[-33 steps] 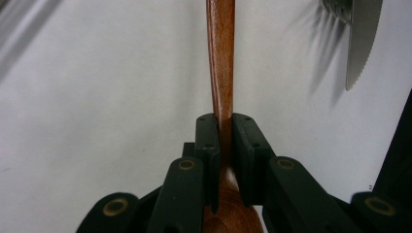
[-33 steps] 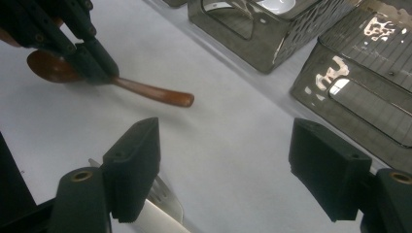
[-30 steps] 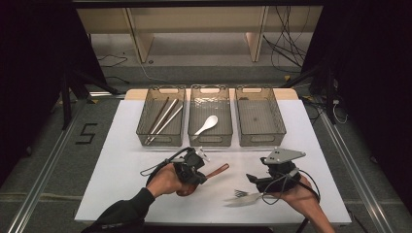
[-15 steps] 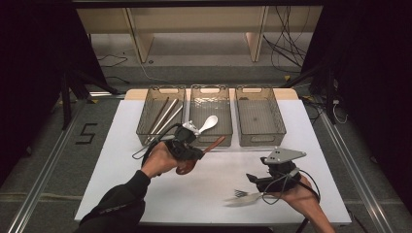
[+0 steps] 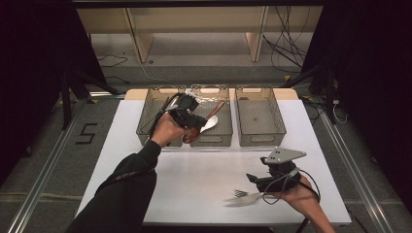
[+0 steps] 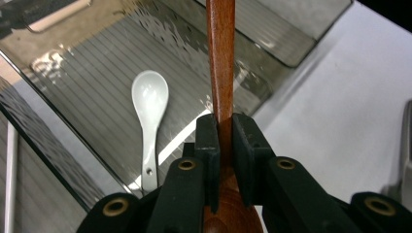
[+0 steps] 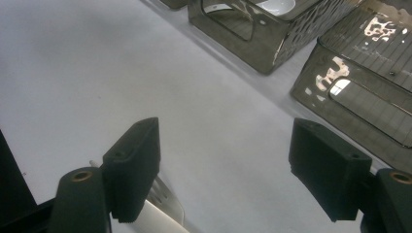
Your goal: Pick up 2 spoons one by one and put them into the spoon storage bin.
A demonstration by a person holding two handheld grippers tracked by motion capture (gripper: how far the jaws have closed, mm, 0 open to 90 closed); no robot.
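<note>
Wood fills my left gripper view: a reddish-brown wooden spoon [image 6: 221, 63], its handle running straight up between the two black jaws, its bowl showing dark at the bottom edge below them. My left gripper [image 5: 190, 118] is clamped tight on it, both pads pressed against the handle. I take the middle bin [image 5: 219, 137] as my landmark. From the high view I see the spoon held above that bin's near left part, slanting up toward its far right. Inside the bin lies a white ceramic spoon [image 6: 149, 121], flat on the ribbed floor, bowl up, to the left of the wooden handle in my left gripper view. Left of the middle bin stands another clear bin [image 5: 145, 124] with long pale sticks in it; I cannot tell what they are. Right of the middle bin sits a third bin [image 5: 277, 126].

Well nearer to me than the middle bin, and off to its right, my right gripper [image 7: 223, 170] hovers low over the white table [image 5: 209, 170] with its jaws spread wide, gripping nothing. A metal fork [image 5: 243, 196] lies on the table just beside it, its tines showing under the left jaw in my right gripper view.
</note>
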